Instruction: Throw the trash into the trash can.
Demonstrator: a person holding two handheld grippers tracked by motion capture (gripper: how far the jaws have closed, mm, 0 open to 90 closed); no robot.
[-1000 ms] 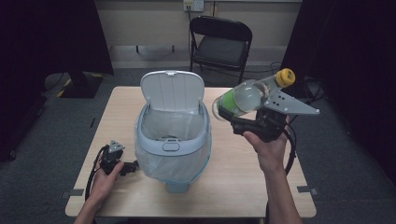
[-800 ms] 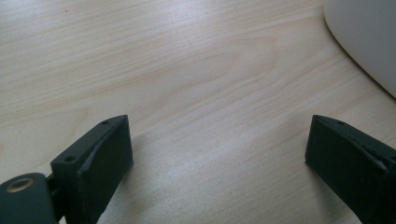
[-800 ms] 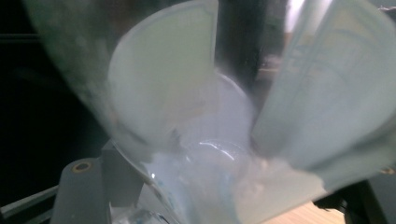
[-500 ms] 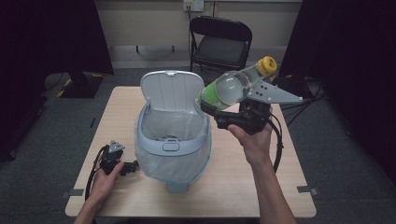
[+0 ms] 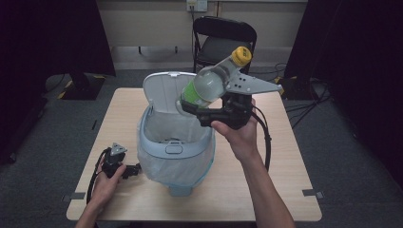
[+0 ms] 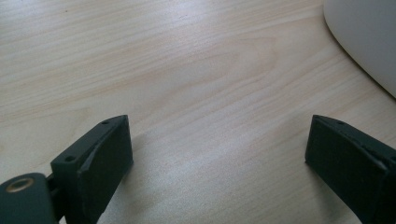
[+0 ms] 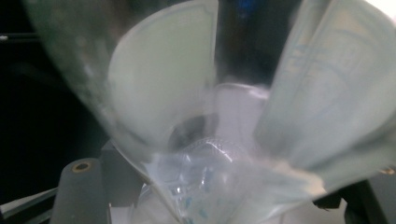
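A clear plastic bottle (image 5: pixel 209 85) with a yellow cap (image 5: pixel 241 55) and a green label hangs tilted, cap up and to the right, above the right rim of a pale blue bin (image 5: pixel 173 148). My right gripper (image 5: pixel 195 103) is shut on the bottle's body; in the right gripper view the bottle (image 7: pixel 233 140) sits blurred between the jaws of that gripper (image 7: pixel 219 196). The bin's lid (image 5: pixel 164 92) stands open, and a white liner hangs over its rim. My left gripper (image 5: pixel 134 168) rests on the table left of the bin, open (image 6: pixel 219 158) over bare wood.
The wooden table (image 5: pixel 280 156) has free room right of the bin and along its front edge. The bin's white wall (image 6: pixel 369 42) lies close by my left gripper. A black folding chair (image 5: pixel 223 40) stands behind the table.
My right hand has carried the bottle leftward and slightly up, from beside the bin to above its right rim. The left gripper has stayed put.
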